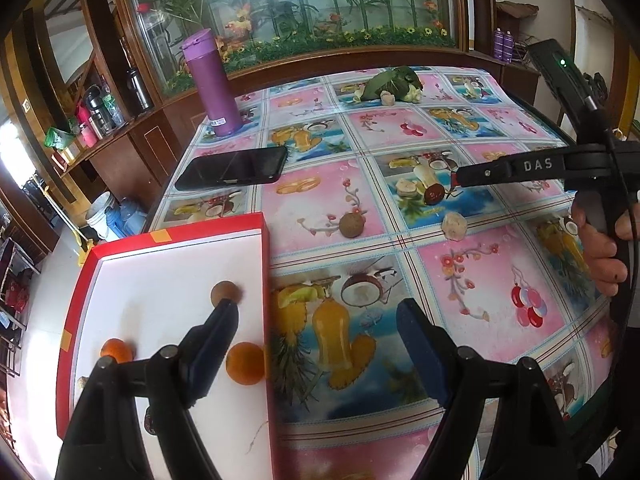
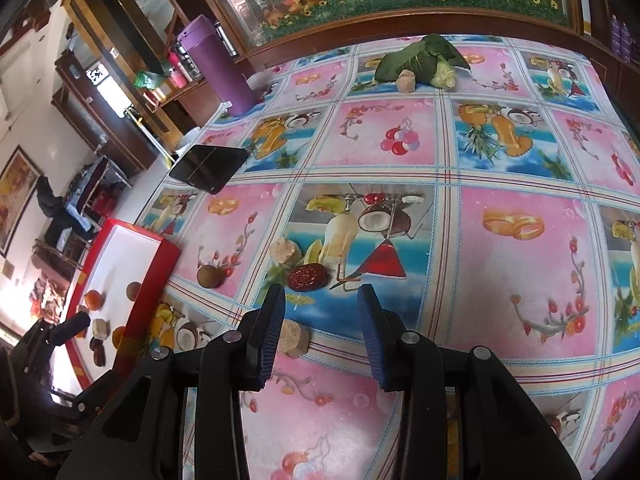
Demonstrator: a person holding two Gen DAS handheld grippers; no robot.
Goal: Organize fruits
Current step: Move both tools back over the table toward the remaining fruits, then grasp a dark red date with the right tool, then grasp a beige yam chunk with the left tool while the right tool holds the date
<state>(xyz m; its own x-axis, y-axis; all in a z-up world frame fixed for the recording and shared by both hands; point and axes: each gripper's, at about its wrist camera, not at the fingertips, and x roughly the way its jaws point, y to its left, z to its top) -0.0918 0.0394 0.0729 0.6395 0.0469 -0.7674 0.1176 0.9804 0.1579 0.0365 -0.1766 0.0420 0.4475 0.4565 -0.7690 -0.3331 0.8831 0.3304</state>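
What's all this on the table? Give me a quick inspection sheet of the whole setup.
Surface: table under a fruit-print cloth.
Job's things: red box holding two oranges and a brown fruit; a red date, a brown fruit and beige chunks still on the cloth.
Clutter: purple flask, black phone, leafy greens.
Grippers: left gripper open, empty; right gripper open above the date.
Cables: black cable on the right gripper.
Surroundings: wooden cabinet, flower display behind glass.
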